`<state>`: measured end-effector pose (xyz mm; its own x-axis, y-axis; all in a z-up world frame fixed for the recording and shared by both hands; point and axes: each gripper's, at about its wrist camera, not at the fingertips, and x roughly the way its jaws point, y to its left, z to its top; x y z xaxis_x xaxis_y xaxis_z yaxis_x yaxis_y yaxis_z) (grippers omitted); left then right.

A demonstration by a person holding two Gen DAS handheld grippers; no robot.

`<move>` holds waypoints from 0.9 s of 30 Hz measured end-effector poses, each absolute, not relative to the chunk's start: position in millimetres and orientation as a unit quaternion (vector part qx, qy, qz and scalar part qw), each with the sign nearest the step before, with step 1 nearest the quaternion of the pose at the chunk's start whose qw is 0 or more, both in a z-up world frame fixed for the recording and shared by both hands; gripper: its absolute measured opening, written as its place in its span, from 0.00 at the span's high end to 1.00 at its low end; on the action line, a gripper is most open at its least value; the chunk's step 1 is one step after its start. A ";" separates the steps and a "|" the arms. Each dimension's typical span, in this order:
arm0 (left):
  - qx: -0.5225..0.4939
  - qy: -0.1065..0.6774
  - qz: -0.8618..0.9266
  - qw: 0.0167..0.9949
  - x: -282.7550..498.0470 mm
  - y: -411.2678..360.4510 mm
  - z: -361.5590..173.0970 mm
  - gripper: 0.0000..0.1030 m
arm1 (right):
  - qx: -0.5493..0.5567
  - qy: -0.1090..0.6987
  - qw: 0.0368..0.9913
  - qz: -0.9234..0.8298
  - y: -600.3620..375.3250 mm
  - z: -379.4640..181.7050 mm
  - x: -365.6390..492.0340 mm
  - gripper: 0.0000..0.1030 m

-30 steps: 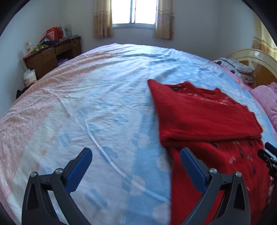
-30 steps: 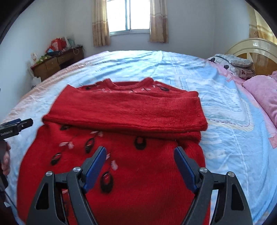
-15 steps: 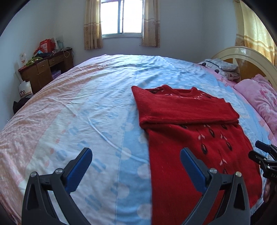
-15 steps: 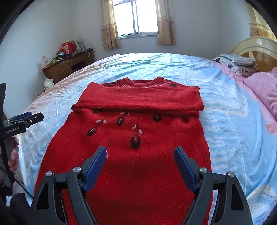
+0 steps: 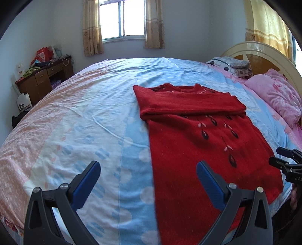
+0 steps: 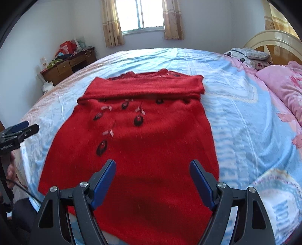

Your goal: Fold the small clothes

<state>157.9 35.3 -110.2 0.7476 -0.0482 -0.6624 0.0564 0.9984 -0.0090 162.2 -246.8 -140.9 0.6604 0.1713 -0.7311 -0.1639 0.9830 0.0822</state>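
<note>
Pulling back from the red sweater, left gripper and right gripper stay spread, empty.

Left wrist view: looks from the bed's foot edge toward the window, raised above the sheet, sweater to the right of centre. Left claw frames the bottom.

Right wrist view: same heading, window ahead, closer over the sweater, which sits centred between right claw tips.

Both share sweater, bed, window, desk, and each catches the other claw at its edge.
</note>
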 end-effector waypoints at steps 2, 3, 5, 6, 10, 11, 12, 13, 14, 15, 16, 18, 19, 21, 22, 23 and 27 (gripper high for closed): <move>0.006 0.355 -0.029 0.934 153.8 35.6 -111.2 0.00 | 0.003 0.406 0.909 0.090 -248.6 -143.6 155.4 0.22; 0.004 0.357 -0.031 0.934 152.2 35.5 -112.3 0.00 | 0.005 0.409 0.908 0.089 -250.4 -145.1 151.9 0.22; 0.002 0.360 -0.034 0.932 149.5 35.2 -114.6 0.00 | 0.010 0.416 0.905 0.086 -253.6 -148.8 145.1 0.22; 0.003 0.362 -0.034 0.931 148.3 34.7 -115.8 0.00 | 0.012 0.420 0.903 0.086 -253.8 -150.5 142.2 0.22; 0.007 0.368 -0.042 0.929 140.5 32.6 -118.8 0.00 | 0.010 0.429 0.899 0.085 -255.6 -156.7 128.5 0.22; 0.005 0.370 -0.046 0.928 137.2 32.7 -119.7 0.00 | 0.010 0.430 0.899 0.085 -256.0 -157.8 125.8 0.22; 0.005 0.372 -0.048 0.927 133.8 32.8 -121.0 0.00 | 0.010 0.431 0.898 0.084 -256.8 -159.4 122.2 0.22; 0.005 0.374 -0.051 0.926 131.4 33.4 -122.2 0.00 | 0.011 0.433 0.898 0.084 -257.6 -161.1 119.0 0.22; 0.006 0.378 -0.054 0.924 128.9 34.0 -123.8 0.00 | 0.011 0.434 0.897 0.082 -258.0 -162.7 116.7 0.22; 0.007 0.381 -0.056 0.923 125.9 34.4 -125.3 0.01 | 0.011 0.434 0.897 0.081 -259.3 -164.2 114.1 0.22; 0.008 0.384 -0.058 0.921 122.1 35.0 -127.3 0.02 | 0.012 0.434 0.898 0.079 -261.1 -165.8 111.3 0.22; 0.009 0.391 -0.060 0.919 117.8 35.2 -130.8 0.05 | 0.015 0.433 0.898 0.075 -263.0 -168.4 108.5 0.22; 0.008 0.395 -0.061 0.917 115.6 35.0 -133.0 0.05 | 0.017 0.433 0.898 0.074 -264.5 -169.6 107.4 0.22; 0.002 0.406 -0.068 0.911 111.8 33.7 -137.7 0.11 | 0.025 0.434 0.898 0.070 -268.7 -172.3 105.1 0.22; -0.002 0.416 -0.076 0.906 110.4 32.4 -141.4 0.13 | 0.030 0.434 0.898 0.069 -270.8 -173.9 104.0 0.22; -0.005 0.423 -0.083 0.902 109.7 30.6 -144.1 0.16 | 0.033 0.434 0.898 0.068 -272.7 -175.0 103.4 0.22; -0.009 0.446 -0.104 0.889 105.5 20.8 -155.9 0.28 | 0.034 0.431 0.900 0.056 -277.3 -177.8 99.6 0.22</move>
